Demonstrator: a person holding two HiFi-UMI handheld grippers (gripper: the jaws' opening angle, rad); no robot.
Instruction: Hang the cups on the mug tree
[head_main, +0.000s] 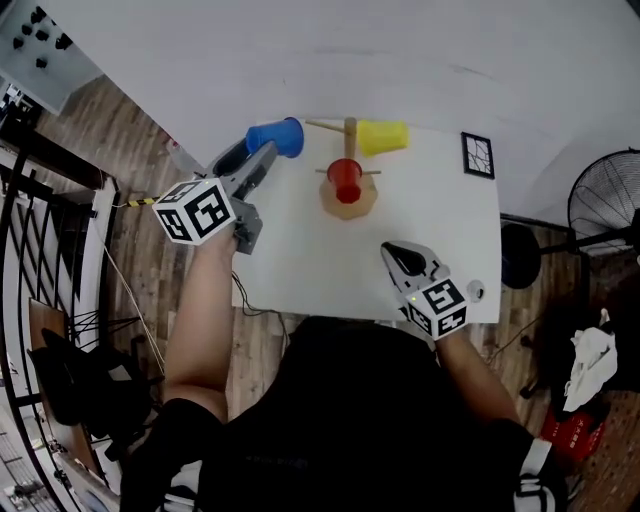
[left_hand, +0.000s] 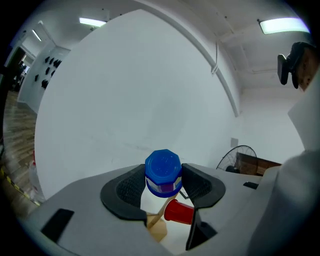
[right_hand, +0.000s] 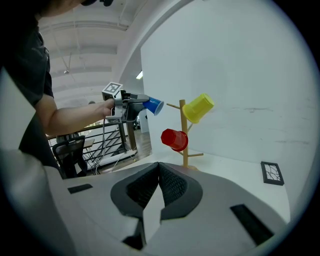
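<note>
White table (head_main: 300, 250), left hand-held gripper (left_hand: 163, 187) clamped on blue cup (left_hand: 163, 170) (right hand-held gripper (right_hand: 159, 184) together, per its own view)

Left gripper (head_main: 264, 152) holds blue cup (head_main: 277, 137) at ten o'clock of mug tree (head_main: 350, 207). Red cup (head_main: 345, 180) and yellow cup (head_main: 383, 137) hang on it. Right gripper (head_main: 396, 256) at five o'clock, apart.

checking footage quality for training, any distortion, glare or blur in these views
Left gripper view: strong fisheye with dark corners, the ceiling light blown out, the blue cup sharp. Right gripper view: same fisheye bend, the mug tree clear. Head view: even light, no glare on the white table, no visible blur.
</note>
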